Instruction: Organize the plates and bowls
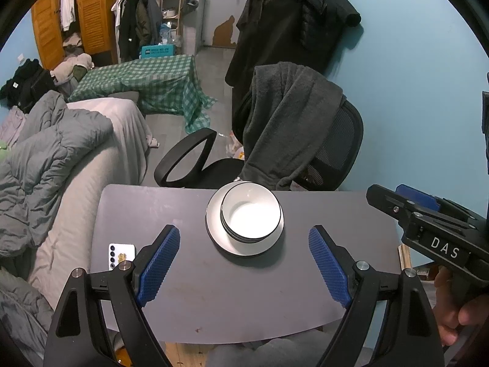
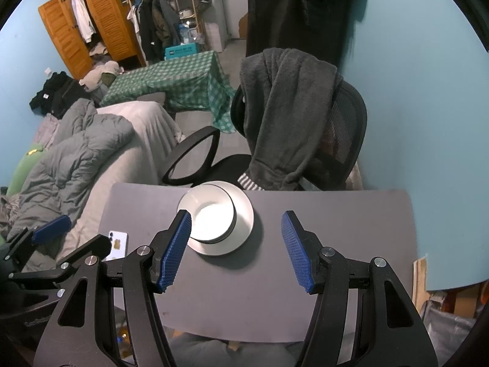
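Observation:
On the grey table point(image 1: 183, 305) stands a white plate point(image 1: 220, 241) with dark-rimmed white bowls point(image 1: 250, 214) nested on top of it. My left gripper point(image 1: 244, 263) hovers open just in front of the stack, nothing between its blue pads. In the right wrist view the same plate point(image 2: 244, 217) and bowls point(image 2: 211, 211) lie ahead and left of centre. My right gripper point(image 2: 237, 250) is open and empty, its left pad overlapping the stack's near-left edge in the picture. The right gripper's body point(image 1: 434, 232) shows at the right in the left wrist view.
A phone point(image 1: 121, 255) lies face down near the table's left edge. Behind the table stands a black office chair point(image 1: 330, 150) draped with a dark grey garment. A bed with grey bedding point(image 1: 61, 159) runs along the left. A hand point(image 1: 452, 312) grips the right tool.

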### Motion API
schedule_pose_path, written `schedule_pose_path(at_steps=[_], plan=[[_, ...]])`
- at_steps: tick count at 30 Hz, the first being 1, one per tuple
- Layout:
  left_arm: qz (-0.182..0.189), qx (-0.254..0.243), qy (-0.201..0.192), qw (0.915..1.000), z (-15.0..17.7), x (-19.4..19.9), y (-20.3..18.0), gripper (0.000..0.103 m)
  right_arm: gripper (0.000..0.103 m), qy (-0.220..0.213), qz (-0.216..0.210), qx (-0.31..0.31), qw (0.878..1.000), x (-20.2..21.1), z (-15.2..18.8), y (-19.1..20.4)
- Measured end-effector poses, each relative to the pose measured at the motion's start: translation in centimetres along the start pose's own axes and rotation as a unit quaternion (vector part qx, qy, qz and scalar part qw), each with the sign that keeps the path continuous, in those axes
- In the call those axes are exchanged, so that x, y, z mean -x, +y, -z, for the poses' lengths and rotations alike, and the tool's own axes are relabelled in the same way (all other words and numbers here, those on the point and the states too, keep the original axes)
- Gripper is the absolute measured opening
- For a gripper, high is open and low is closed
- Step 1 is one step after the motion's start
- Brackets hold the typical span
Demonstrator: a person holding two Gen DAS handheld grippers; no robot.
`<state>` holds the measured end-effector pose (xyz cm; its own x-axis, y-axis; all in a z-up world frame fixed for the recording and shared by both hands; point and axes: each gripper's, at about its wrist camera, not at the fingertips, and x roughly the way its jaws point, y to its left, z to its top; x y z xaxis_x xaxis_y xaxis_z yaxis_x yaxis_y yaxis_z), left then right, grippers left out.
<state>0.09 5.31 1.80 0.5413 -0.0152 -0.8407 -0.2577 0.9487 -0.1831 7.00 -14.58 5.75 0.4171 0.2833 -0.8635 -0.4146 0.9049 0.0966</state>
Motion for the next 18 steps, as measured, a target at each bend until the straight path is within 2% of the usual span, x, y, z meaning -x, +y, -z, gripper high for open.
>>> schedule_pose_path(at_steps=[18], plan=[[-0.003, 0.017, 0.000, 0.9999, 0.96, 0.41, 0.09, 0.087, 0.060, 0.005, -0.003, 0.001, 1.000, -0.04, 0.70, 0.70]])
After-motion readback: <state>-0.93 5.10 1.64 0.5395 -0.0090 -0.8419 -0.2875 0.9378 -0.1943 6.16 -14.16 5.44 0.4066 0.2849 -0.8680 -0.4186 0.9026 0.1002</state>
